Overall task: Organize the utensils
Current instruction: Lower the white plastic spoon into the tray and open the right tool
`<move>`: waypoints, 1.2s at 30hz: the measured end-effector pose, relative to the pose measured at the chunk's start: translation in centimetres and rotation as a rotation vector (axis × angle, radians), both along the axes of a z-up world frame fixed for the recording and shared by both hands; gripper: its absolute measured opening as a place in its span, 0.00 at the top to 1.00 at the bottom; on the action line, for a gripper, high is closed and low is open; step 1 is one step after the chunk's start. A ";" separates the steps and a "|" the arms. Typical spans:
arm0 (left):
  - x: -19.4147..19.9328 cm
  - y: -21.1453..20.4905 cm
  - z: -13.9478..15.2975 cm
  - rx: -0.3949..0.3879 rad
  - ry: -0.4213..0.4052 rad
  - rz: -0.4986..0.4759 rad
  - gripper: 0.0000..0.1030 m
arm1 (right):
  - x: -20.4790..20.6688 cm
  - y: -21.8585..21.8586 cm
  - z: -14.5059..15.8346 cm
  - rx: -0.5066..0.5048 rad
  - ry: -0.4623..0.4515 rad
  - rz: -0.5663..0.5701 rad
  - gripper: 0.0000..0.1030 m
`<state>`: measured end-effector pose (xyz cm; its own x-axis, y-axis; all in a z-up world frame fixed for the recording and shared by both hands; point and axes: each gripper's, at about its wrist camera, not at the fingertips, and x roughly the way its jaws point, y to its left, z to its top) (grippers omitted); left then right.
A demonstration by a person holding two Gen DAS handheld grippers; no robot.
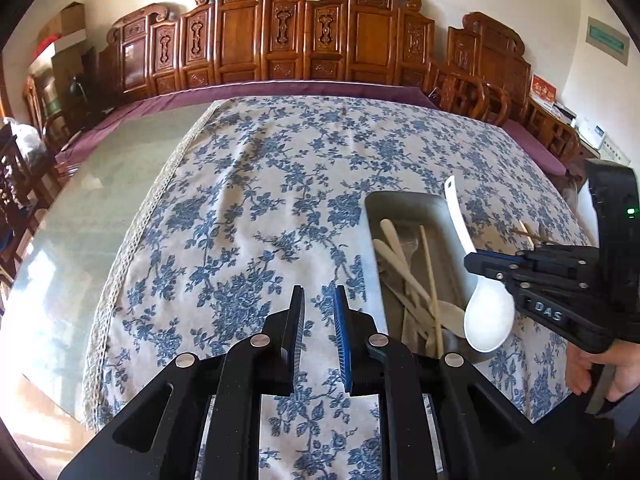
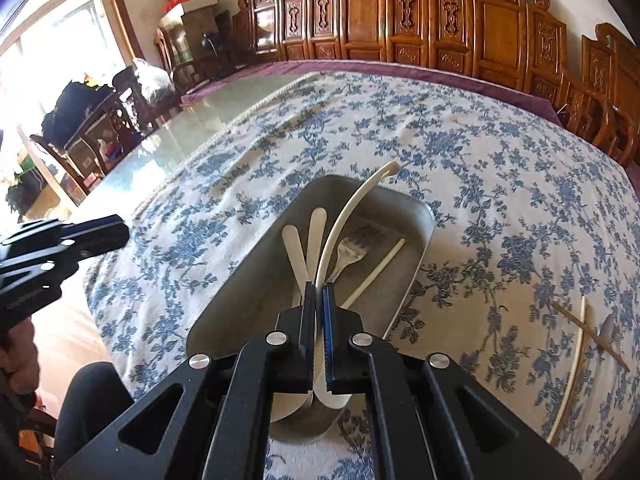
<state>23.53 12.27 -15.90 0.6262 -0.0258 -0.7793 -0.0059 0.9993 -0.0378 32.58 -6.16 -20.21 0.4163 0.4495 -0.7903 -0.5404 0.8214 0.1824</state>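
Between our right tool's [image 2: 319, 294] fingers sits the white spoon [image 1: 486, 320], pinched tight at the neck where handle meets bowl, its curved handle arching forward beyond the fingertips and its bowl hanging beneath them. Directly below and ahead of that tool lies the metal tray [image 2: 420, 216], resting on the counter's floral cloth [image 2: 500, 152]. We see pale wooden utensils [image 2: 316, 228], a fork [image 2: 352, 248] and a single chopstick [image 2: 376, 268] already lying lengthwise in it. Off to the right of this tool, well apart from the tray, crossed chopsticks [image 2: 576, 328] and what looks like a small spoon still wait on the cloth.

Our left tool [image 1: 319, 320] hovers over bare cloth to the left of the tray, fingers parted and carrying nothing.

We judge the step in hand to be laying the white spoon in with the others. To do it well, we should lower the spoon until its bowl touches the tray floor, keep the handle in line with the utensils already there so it does not bridge the far rim, and only then part the fingers, lifting straight up so nothing gets dragged.
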 end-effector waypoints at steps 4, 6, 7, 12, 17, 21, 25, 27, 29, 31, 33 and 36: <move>0.2 0.1 -0.4 0.003 0.008 0.000 0.87 | 0.4 0.5 -1.4 0.002 0.029 -0.001 0.95; 0.2 0.0 -0.6 0.001 0.009 -0.001 0.87 | 0.5 0.8 -1.9 0.003 0.037 0.001 0.95; 0.2 -0.1 -0.6 0.001 0.010 -0.002 0.87 | 0.5 0.9 -2.0 0.004 0.040 0.003 0.95; 0.2 -0.9 -0.5 0.002 0.009 -0.016 0.87 | 0.4 1.2 -2.3 0.011 0.045 0.026 0.92; 0.3 -2.0 -0.3 0.012 0.008 -0.031 0.87 | 0.4 0.1 -1.6 0.038 0.037 0.018 0.91; 0.4 -2.8 -0.1 0.014 0.000 -0.041 0.87 | 0.9 -0.9 -1.2 0.063 0.043 0.005 0.91; 0.3 -3.4 0.0 0.014 -0.003 -0.047 0.87 | 1.1 -1.2 -0.9 0.073 0.042 0.007 0.91; 0.2 -3.6 0.1 0.013 -0.002 -0.048 0.87 | 1.1 -1.4 -0.7 0.072 0.036 0.006 0.92; 0.0 -3.8 0.2 0.011 -0.004 -0.053 0.87 | 1.0 -1.9 -0.5 0.077 0.032 0.003 0.92; 0.0 -4.2 0.2 0.008 -0.004 -0.059 0.87 | 0.8 -2.9 0.0 0.080 0.022 -0.004 0.91; 0.0 -4.6 0.2 0.005 -0.003 -0.065 0.87 | 0.4 -4.7 0.8 0.082 -0.001 -0.014 0.91; 0.1 -5.7 0.1 -0.005 -0.002 -0.081 0.82 | -0.2 -7.5 1.5 0.062 -0.030 -0.036 0.91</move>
